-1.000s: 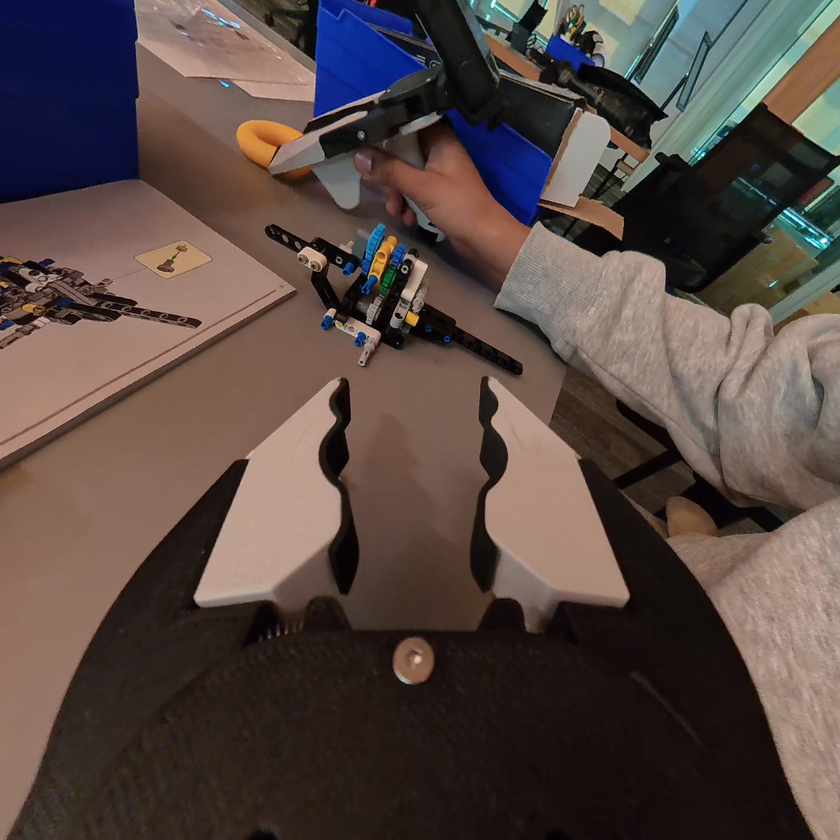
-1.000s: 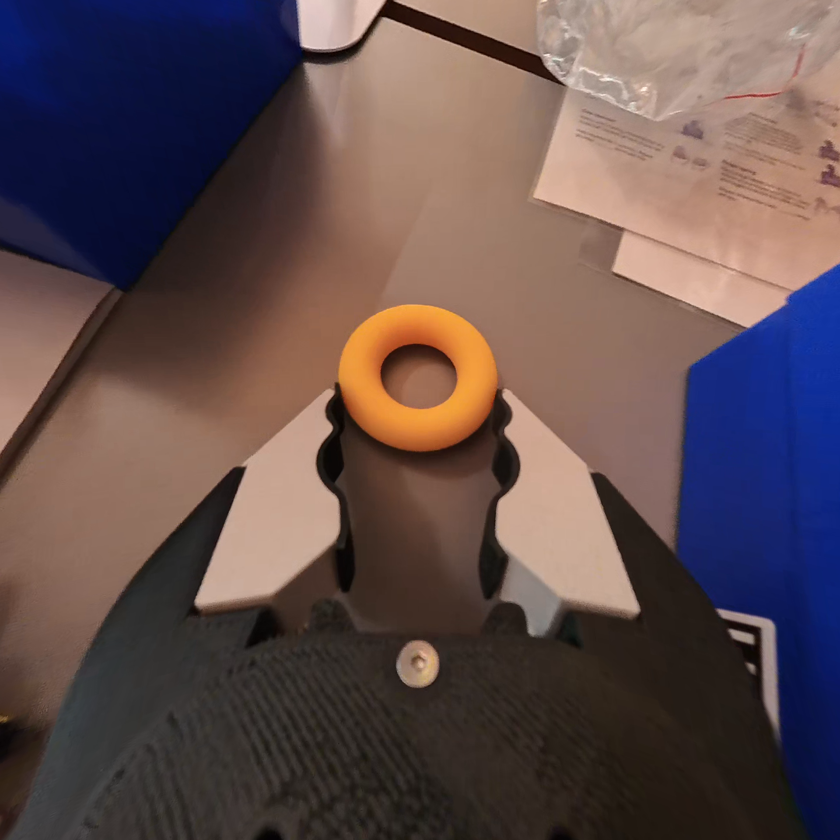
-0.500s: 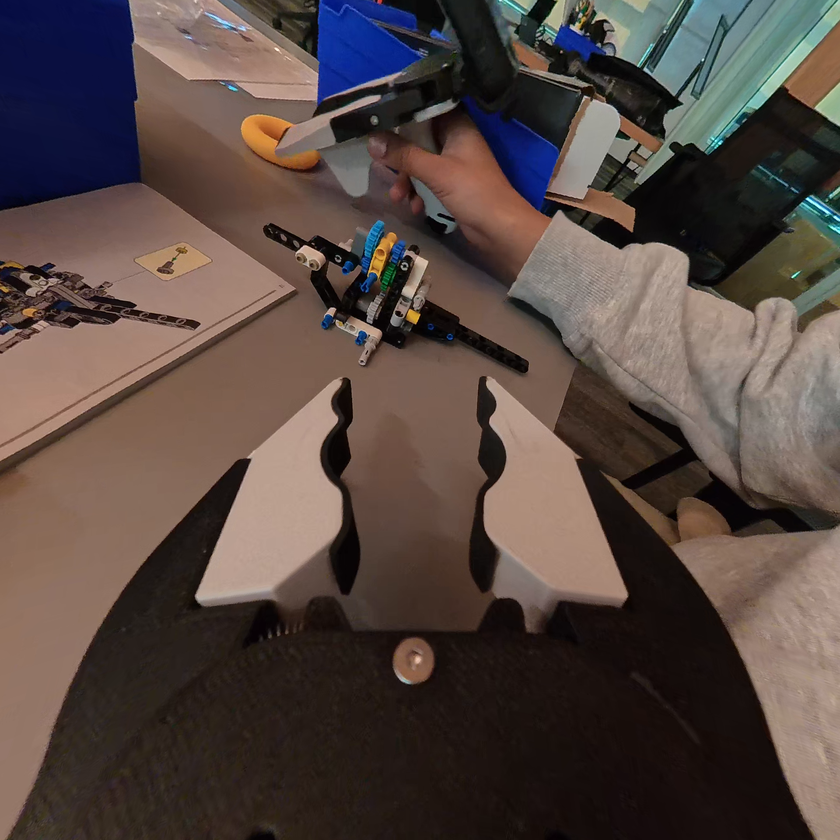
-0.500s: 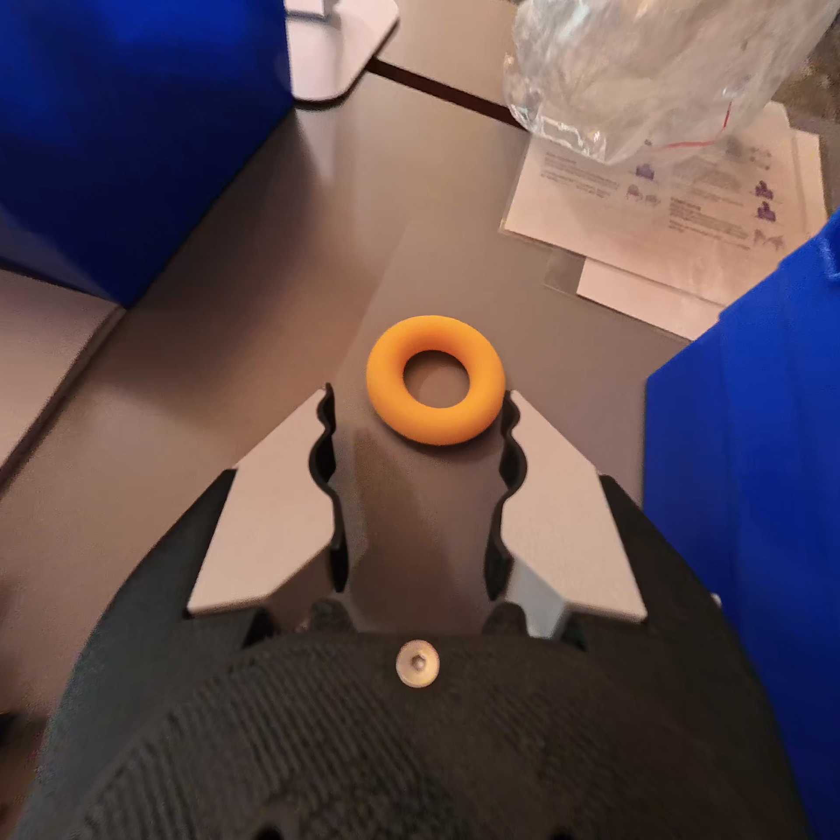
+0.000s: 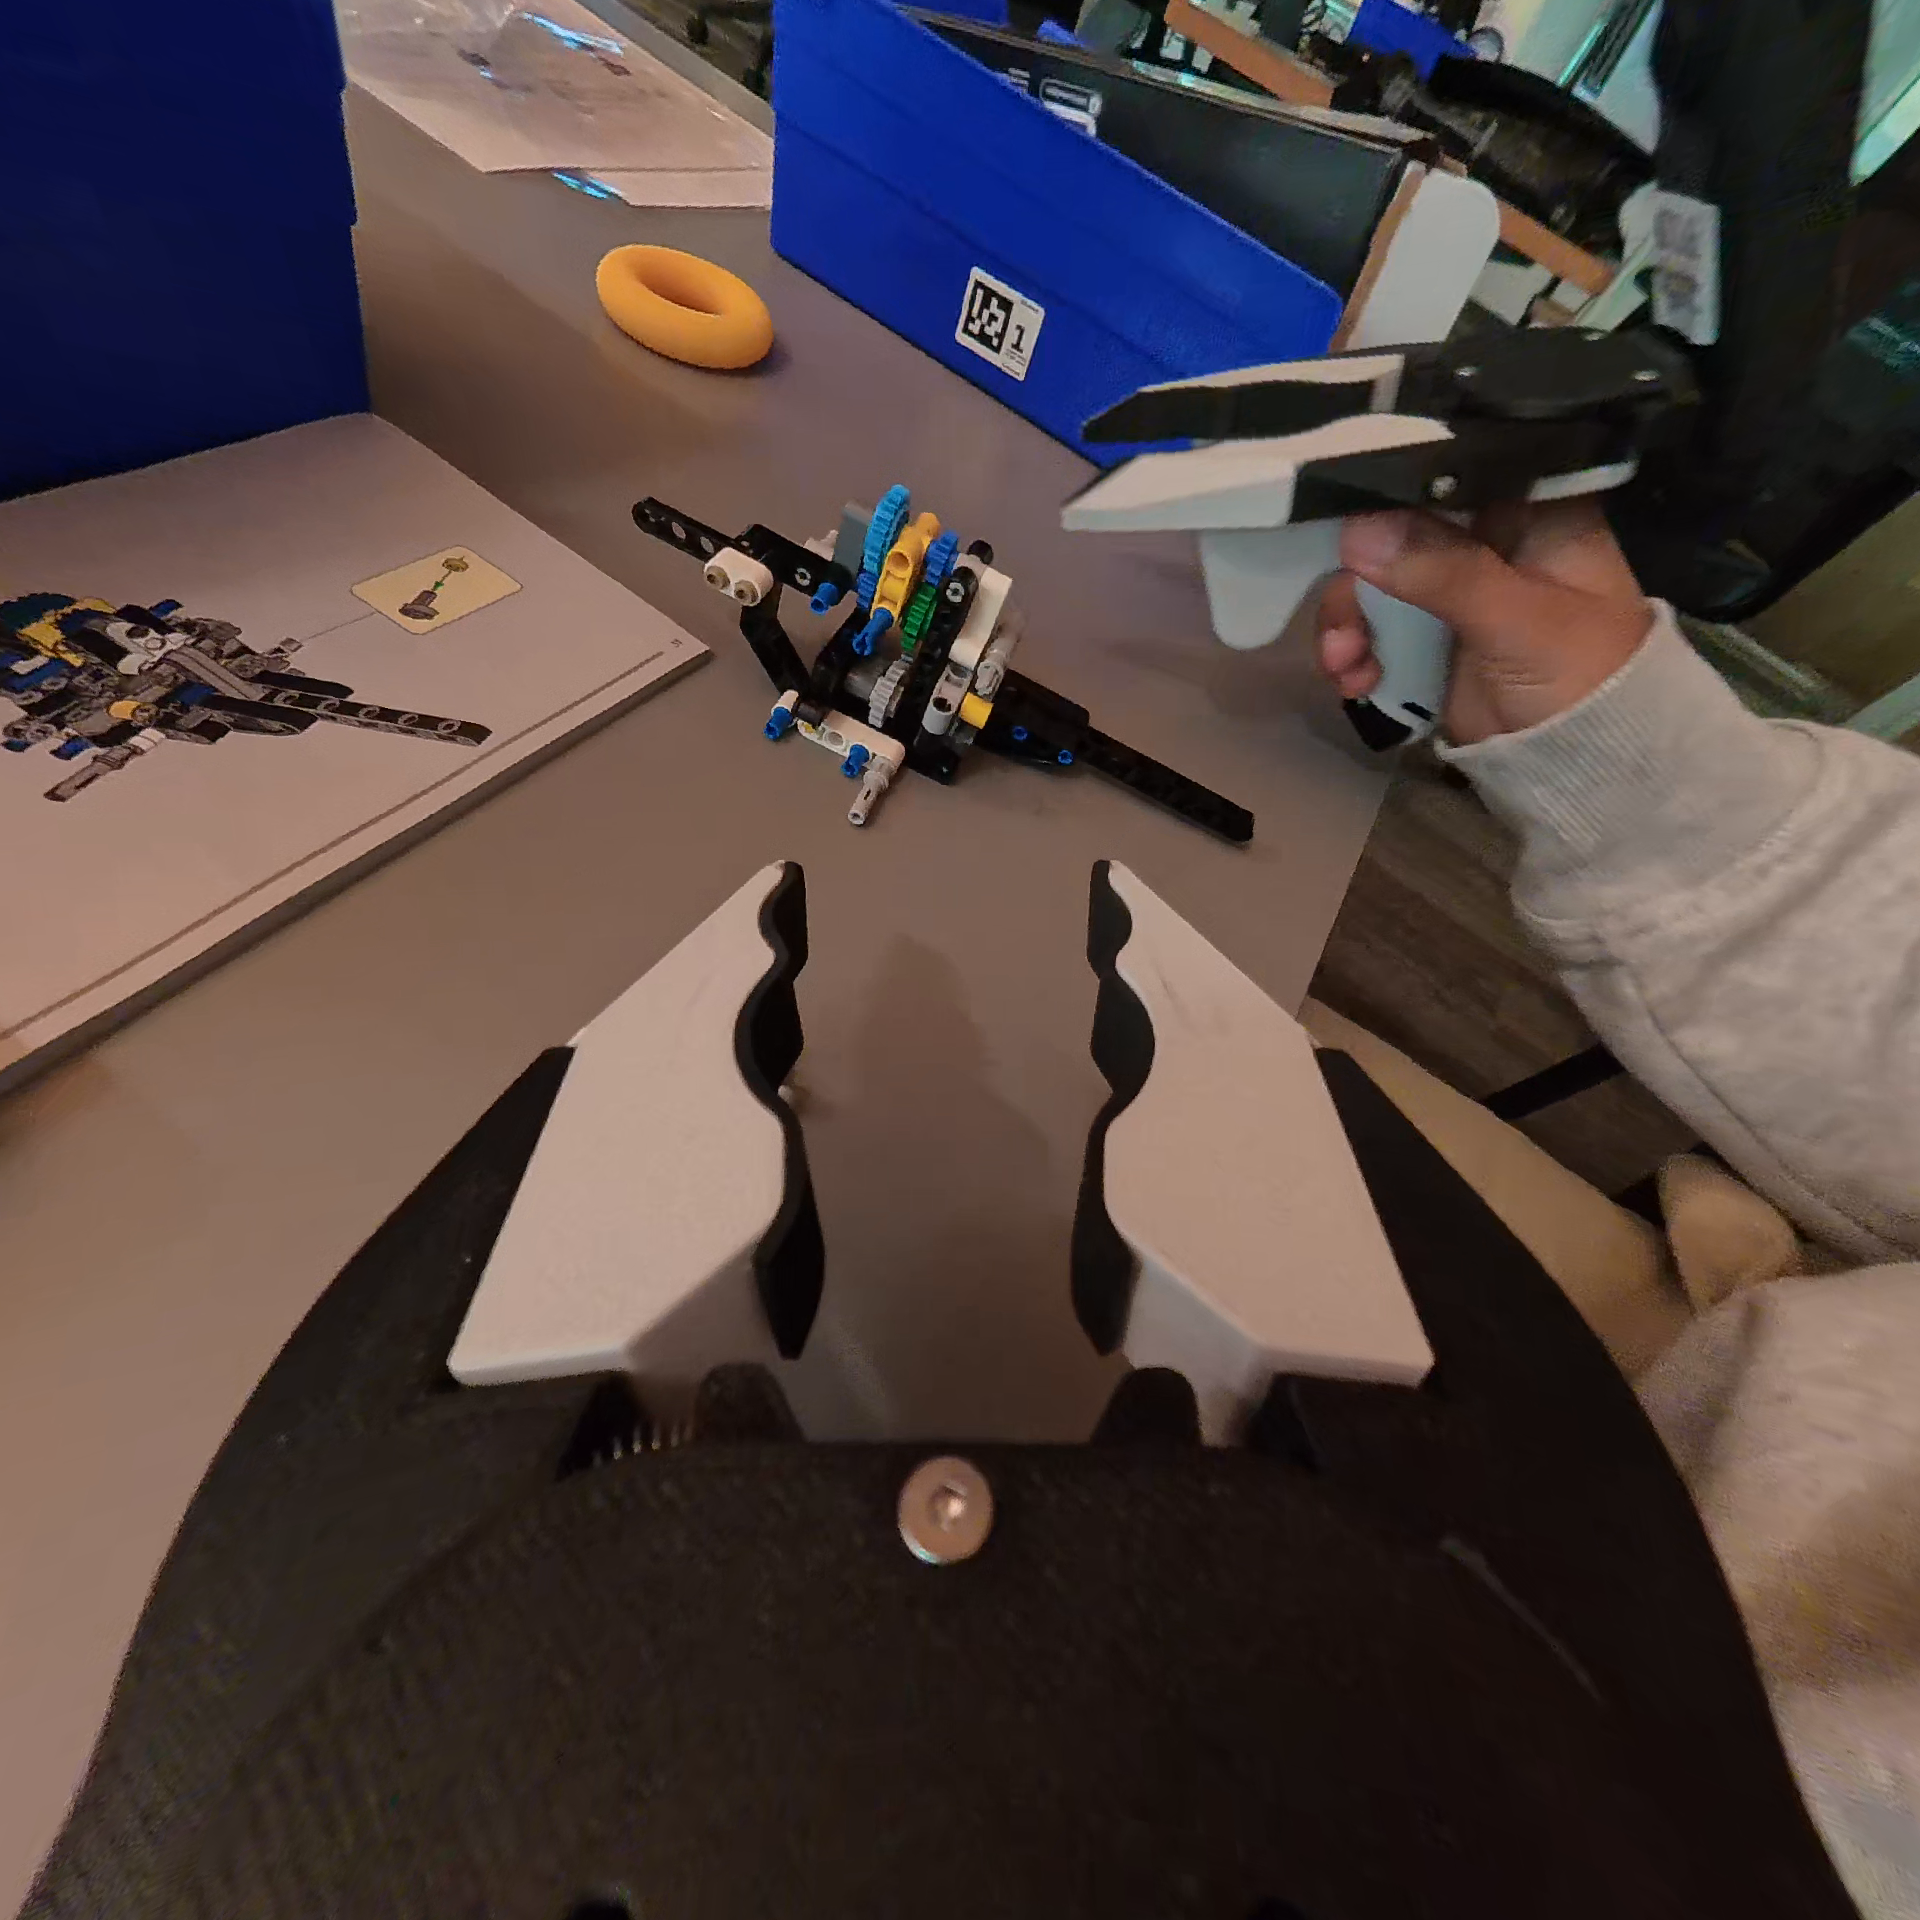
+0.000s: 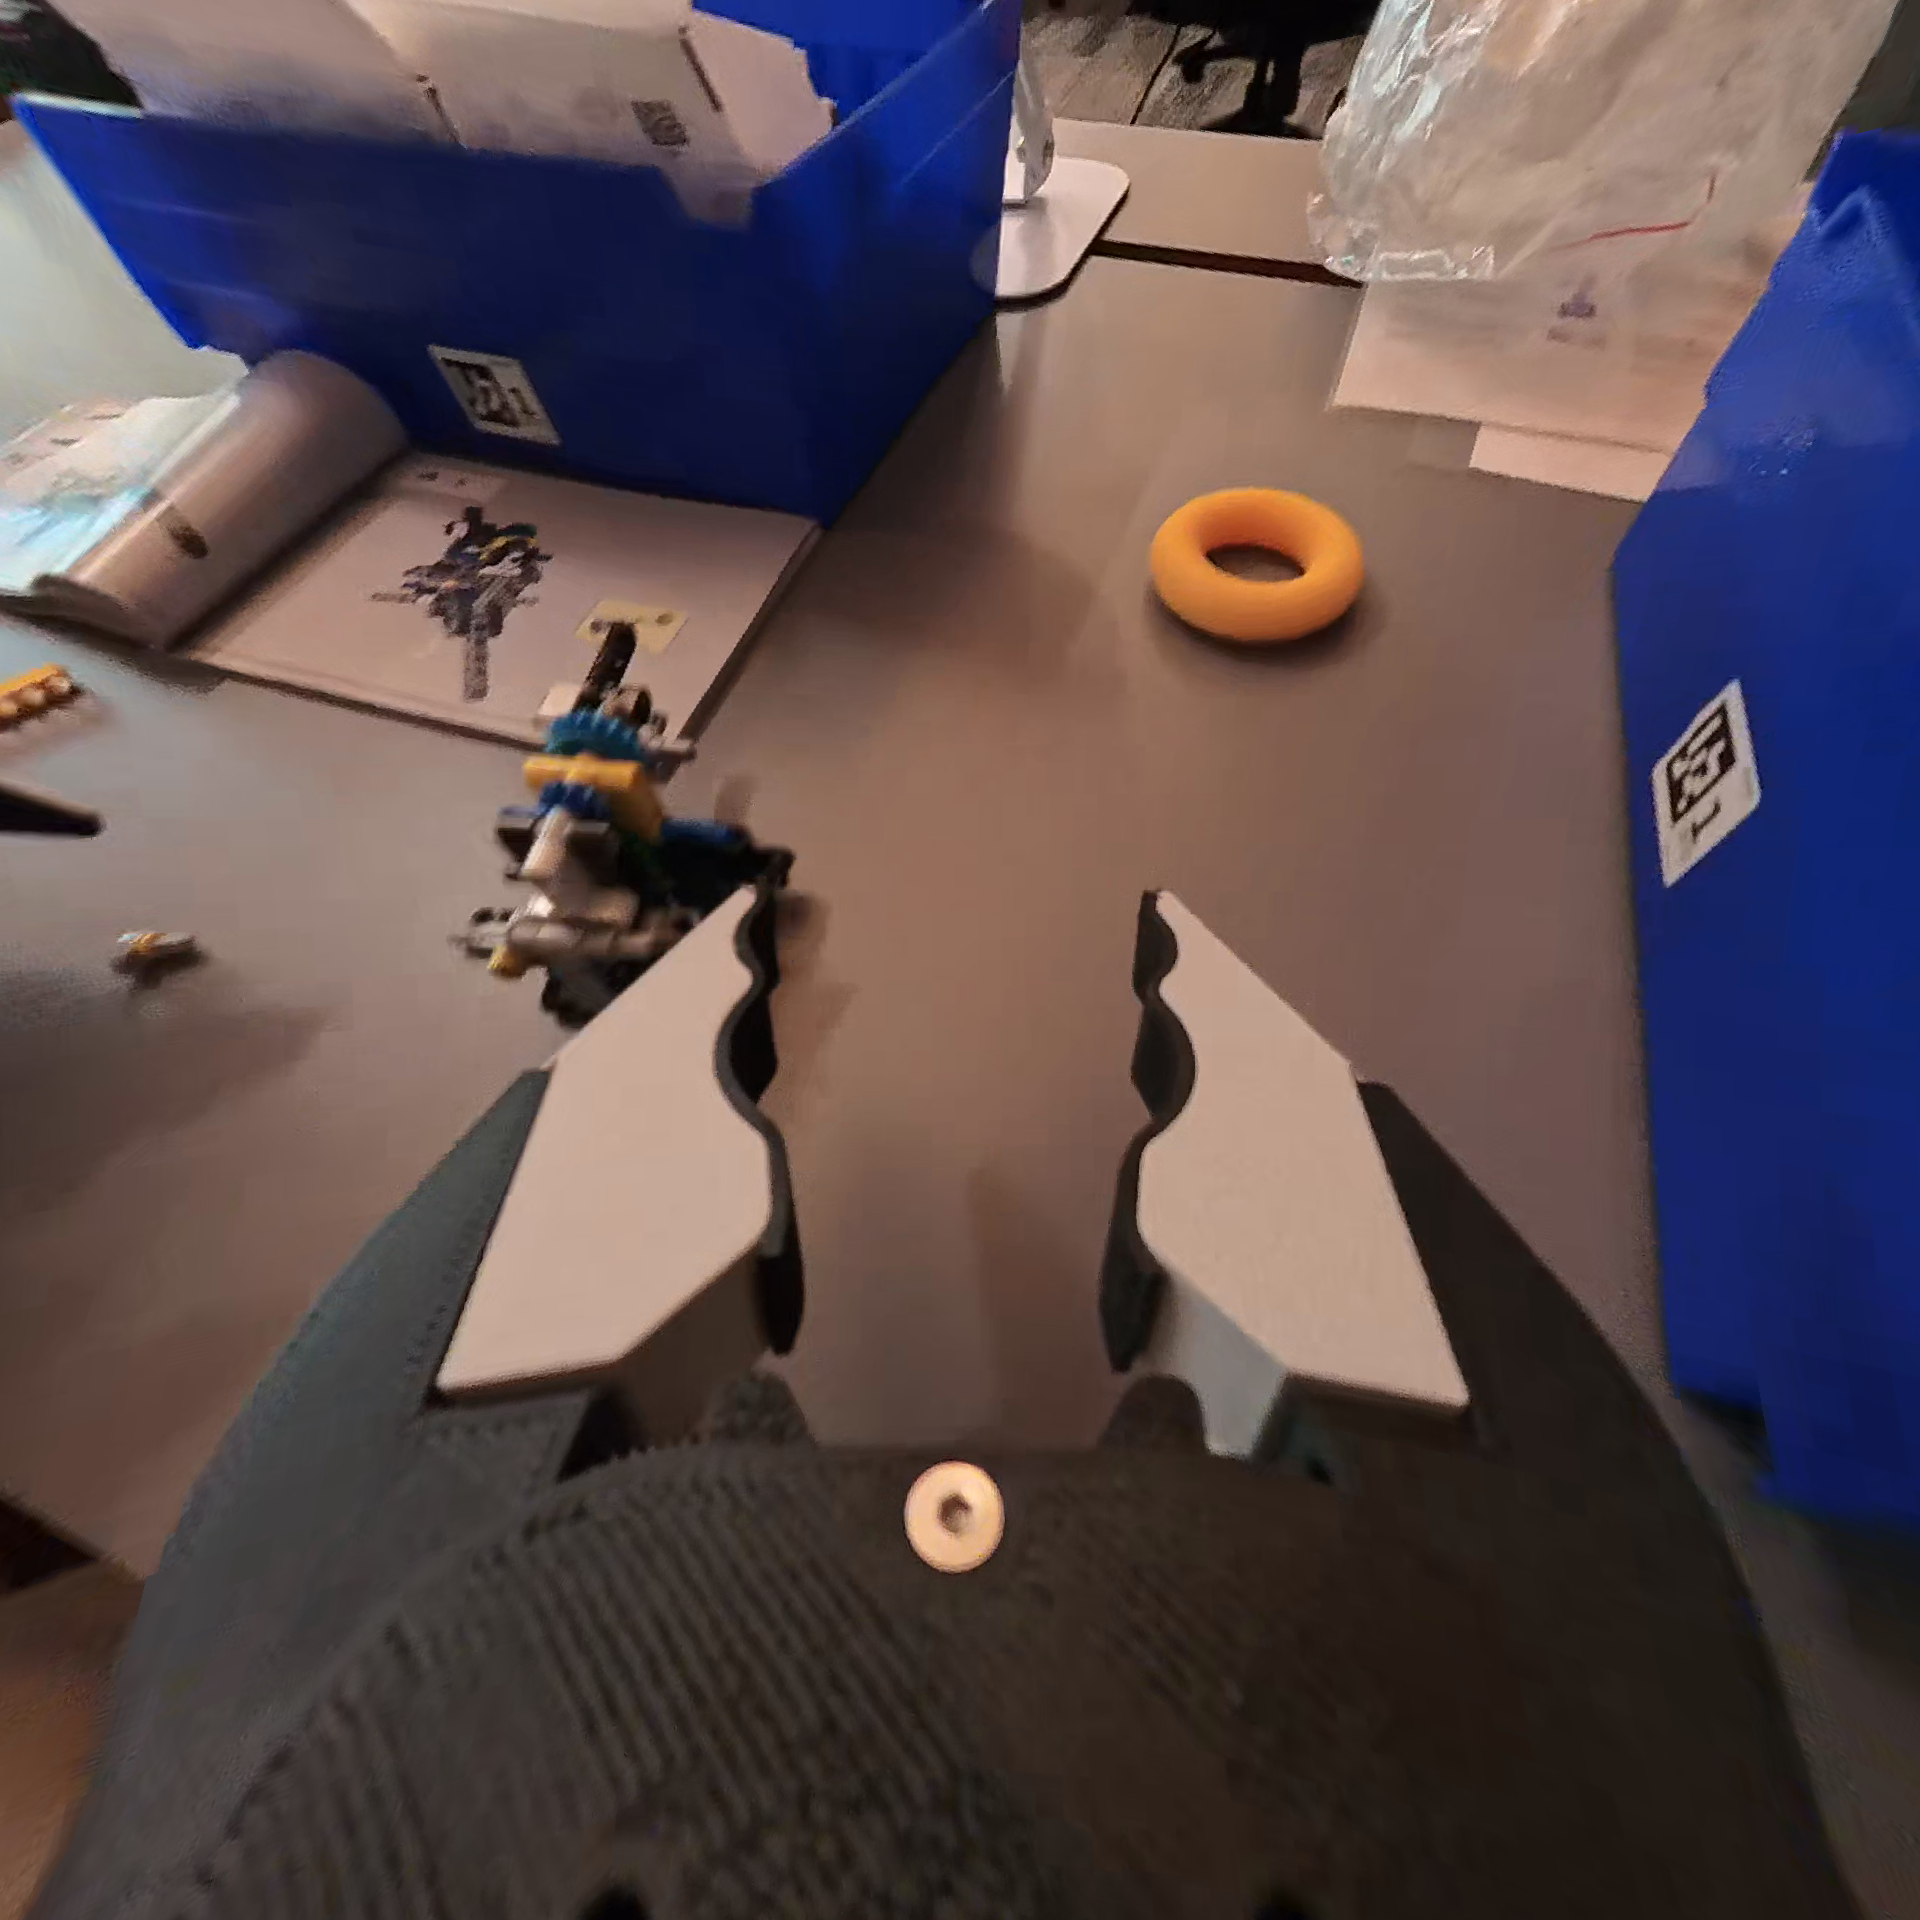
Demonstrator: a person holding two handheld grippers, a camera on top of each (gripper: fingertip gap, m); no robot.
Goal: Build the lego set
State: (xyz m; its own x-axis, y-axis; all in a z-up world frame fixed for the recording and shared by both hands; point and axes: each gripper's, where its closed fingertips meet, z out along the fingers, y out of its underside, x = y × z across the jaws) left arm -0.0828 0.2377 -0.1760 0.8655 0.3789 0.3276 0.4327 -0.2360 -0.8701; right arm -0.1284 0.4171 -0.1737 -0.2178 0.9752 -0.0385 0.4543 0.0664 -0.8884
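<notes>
Left claw (image 5: 945, 883) wide open, empty; right claw (image 6: 951, 914) likewise, above table (image 6: 987, 748).

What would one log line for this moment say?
left gripper: open, empty | right gripper: open, empty | lego model: on table, untouched | orange ring: on table, free

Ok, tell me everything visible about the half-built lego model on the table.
The lego model is a compact cluster of technic-looking plastic parts: blue gears, a yellow piece and a green one upright in the middle, white and grey connectors, small blue pins. Black perforated beams stick out at both ends. It rests on the grey table, beside the open instruction booklet, apart from the orange ring. Neither hand-held gripper touches it.
</notes>
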